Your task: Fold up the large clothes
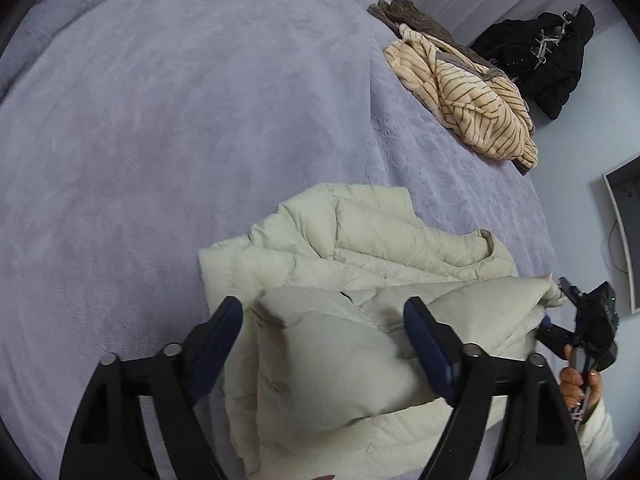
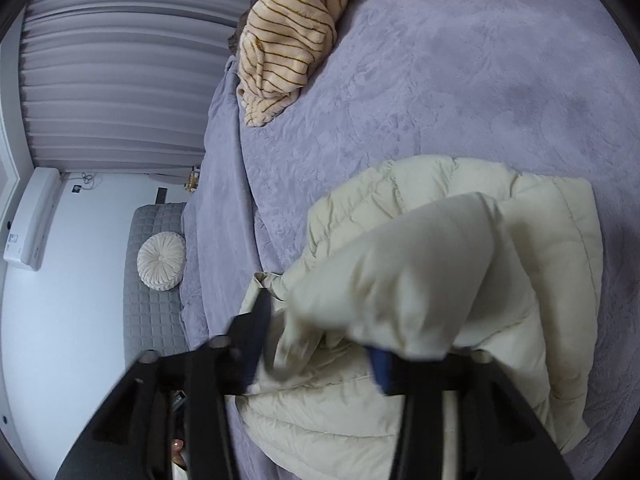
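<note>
A cream puffer jacket [image 1: 360, 248] lies folded on the lilac bed cover [image 1: 160, 160], near the bed's edge. My left gripper [image 1: 322, 320] hovers over the jacket's near fold with its jaws wide apart. The padded fold sits between the dark blue pads [image 1: 218, 332] without being pinched. In the right wrist view the same jacket [image 2: 540, 240] fills the lower right. My right gripper [image 2: 320, 328] is blurred and stands open, with a puffy flap draped over its right finger. A hand [image 1: 576, 384] holds the right gripper [image 1: 580, 320] at the jacket's right edge.
A cream striped fleece garment [image 1: 464, 100] and a brown one [image 1: 416, 20] lie at the far bed edge. A black jacket [image 1: 540, 56] hangs by the curtain [image 2: 120, 80]. A grey bench with a round cushion [image 2: 160, 256] stands beside the bed.
</note>
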